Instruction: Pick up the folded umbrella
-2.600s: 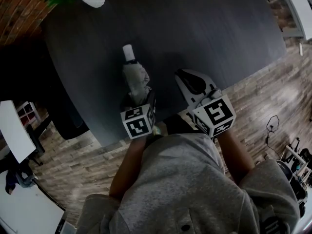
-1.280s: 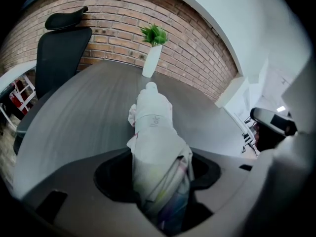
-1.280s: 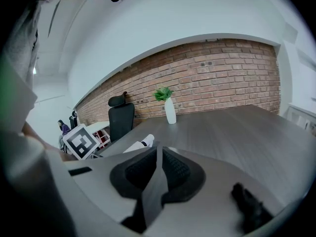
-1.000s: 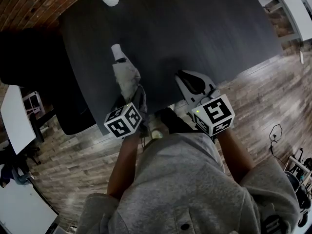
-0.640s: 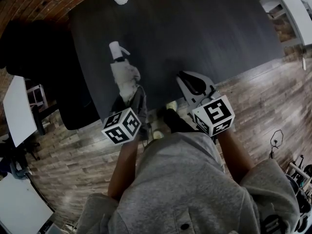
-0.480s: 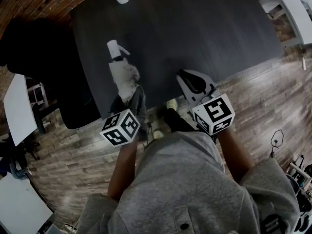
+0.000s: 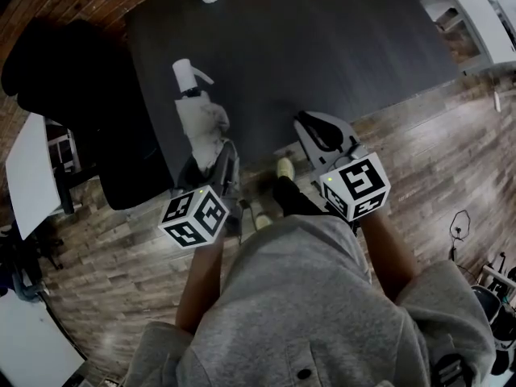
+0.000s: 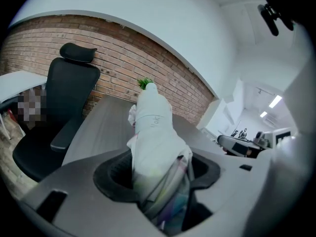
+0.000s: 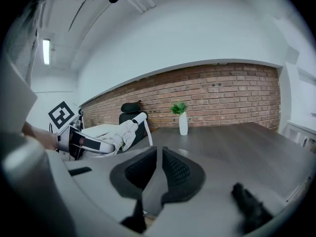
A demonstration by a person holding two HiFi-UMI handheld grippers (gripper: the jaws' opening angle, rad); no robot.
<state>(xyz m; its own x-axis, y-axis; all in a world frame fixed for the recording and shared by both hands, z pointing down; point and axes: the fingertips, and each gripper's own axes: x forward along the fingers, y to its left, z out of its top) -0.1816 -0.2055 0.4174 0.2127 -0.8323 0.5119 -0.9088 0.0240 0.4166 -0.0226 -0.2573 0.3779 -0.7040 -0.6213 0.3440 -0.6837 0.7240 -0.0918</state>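
Dark surface (image 7: 322,47) | we are lifting folded umbrella (image 7: 201,123) clear, left claw (image 7: 219,161) clenching it | right claw (image 7: 320,133) closed, empty | pickup finishing.

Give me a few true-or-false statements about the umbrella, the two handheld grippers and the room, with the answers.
1. The left gripper is shut on the folded umbrella. True.
2. The right gripper grips the umbrella too. False: nothing is between its jaws, which stand almost together.
3. A white vase with a green plant stands on the dark table. True.
4. The office chair is red. False: it is black.
5. The wall behind the table is brick. True.
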